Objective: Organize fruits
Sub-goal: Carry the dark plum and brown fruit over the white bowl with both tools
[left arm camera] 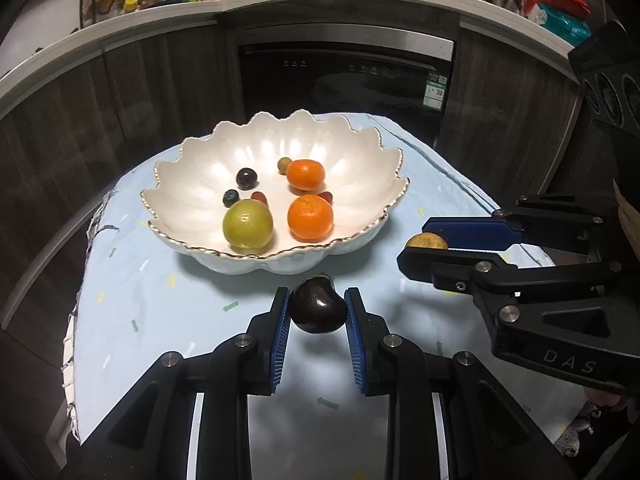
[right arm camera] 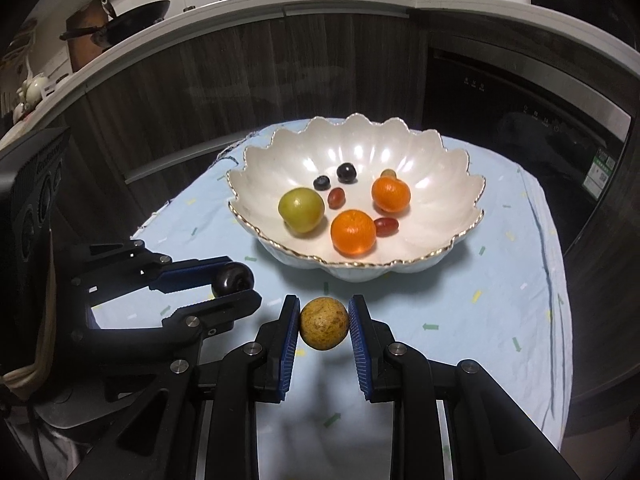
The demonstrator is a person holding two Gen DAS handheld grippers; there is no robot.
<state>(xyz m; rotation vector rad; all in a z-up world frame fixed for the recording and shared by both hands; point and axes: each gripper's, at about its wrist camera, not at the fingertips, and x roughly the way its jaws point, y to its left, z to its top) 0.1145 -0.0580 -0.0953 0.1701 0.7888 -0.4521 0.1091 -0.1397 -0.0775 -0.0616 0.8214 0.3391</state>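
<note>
A white scalloped bowl (left arm camera: 192, 168) with a gold rim stands on a light blue cloth; it also shows in the right wrist view (right arm camera: 460, 200). In it lie two oranges (left arm camera: 310, 216), a green fruit (left arm camera: 248, 224), a dark grape (left arm camera: 246, 178), a blueberry (left arm camera: 230, 197) and small red fruits. My left gripper (left arm camera: 318, 308) is shut on a dark purple plum (left arm camera: 318, 310), just in front of the bowl. My right gripper (right arm camera: 324, 322) is shut on a brown-yellow round fruit (right arm camera: 324, 322), held near the bowl's front right.
The cloth-covered table (left arm camera: 160, 300) drops off at left and right. Dark cabinets and a built-in oven (left arm camera: 344, 76) stand behind it, under a white counter (left arm camera: 120, 24) with bottles and jars. A pan (right arm camera: 128, 16) sits on the counter at left.
</note>
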